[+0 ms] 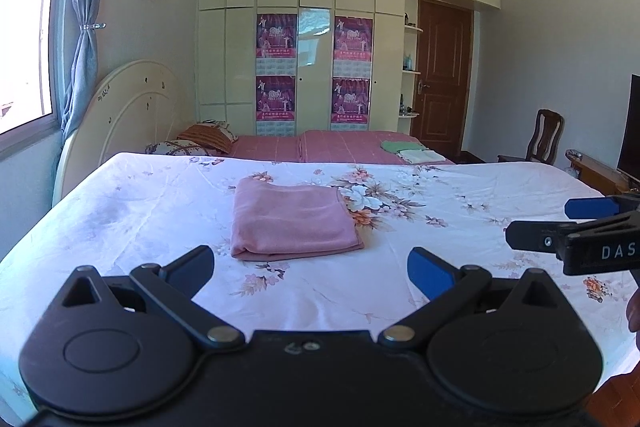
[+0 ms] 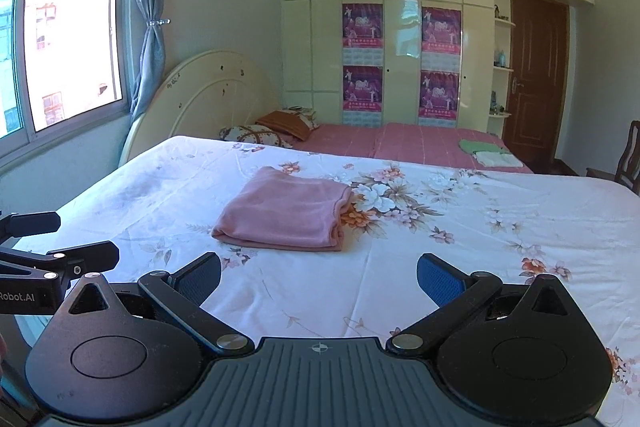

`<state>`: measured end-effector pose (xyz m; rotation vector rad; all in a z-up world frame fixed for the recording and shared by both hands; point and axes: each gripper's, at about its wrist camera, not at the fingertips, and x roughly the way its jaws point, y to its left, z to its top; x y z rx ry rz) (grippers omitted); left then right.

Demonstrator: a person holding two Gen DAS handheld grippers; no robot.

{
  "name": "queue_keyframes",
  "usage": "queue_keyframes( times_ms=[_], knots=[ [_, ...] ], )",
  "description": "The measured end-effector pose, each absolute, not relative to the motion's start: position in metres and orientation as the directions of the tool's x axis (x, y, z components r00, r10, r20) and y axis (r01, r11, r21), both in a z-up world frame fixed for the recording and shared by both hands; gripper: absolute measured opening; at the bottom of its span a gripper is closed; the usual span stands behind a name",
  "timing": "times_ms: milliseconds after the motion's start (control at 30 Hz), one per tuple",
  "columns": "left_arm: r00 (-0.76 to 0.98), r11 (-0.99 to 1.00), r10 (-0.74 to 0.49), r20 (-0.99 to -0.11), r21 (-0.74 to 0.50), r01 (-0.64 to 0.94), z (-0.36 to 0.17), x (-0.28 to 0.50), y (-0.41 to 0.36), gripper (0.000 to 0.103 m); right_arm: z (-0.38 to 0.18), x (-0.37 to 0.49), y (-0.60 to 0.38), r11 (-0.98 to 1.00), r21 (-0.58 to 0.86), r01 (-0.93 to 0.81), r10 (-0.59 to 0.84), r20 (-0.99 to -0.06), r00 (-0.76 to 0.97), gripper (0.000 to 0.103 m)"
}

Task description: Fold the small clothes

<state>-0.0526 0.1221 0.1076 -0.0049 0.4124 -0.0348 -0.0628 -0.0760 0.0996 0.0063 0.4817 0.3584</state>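
A pink cloth (image 1: pixel 294 223) lies folded into a flat rectangle on the white floral sheet (image 1: pixel 140 211); it also shows in the right wrist view (image 2: pixel 284 213). My left gripper (image 1: pixel 311 269) is open and empty, held just short of the cloth's near edge. My right gripper (image 2: pixel 319 277) is open and empty, also a little short of the cloth. The right gripper also shows at the right edge of the left wrist view (image 1: pixel 538 223), and the left gripper at the left edge of the right wrist view (image 2: pixel 86 237). Neither touches the cloth.
A bed with a pink cover (image 1: pixel 340 147) stands behind, with pillows (image 1: pixel 200 141) and folded green and white cloths (image 1: pixel 412 151) on it. A wardrobe (image 1: pixel 312 47), a door (image 1: pixel 440 79), a chair (image 1: pixel 544 139) and a window (image 2: pixel 60 27) are around.
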Motion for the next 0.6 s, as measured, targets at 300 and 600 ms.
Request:
queue_keyframes(
  times_ms=[300, 600],
  knots=[
    [0.918, 0.999, -0.038, -0.395, -0.006, 0.039, 0.1088, -0.0495, 0.1194, 0.103, 0.1056, -0.0634, -0.0822, 0.938, 0.089, -0.334, 0.338, -0.441, 0.831, 0.103],
    [0.920, 0.999, -0.045, -0.390, -0.003, 0.047, 0.1069, -0.0504, 0.1208, 0.103, 0.1071, -0.0627, -0.0854, 0.935, 0.107, -0.338, 0.349, -0.448, 0.823, 0.103]
  ],
)
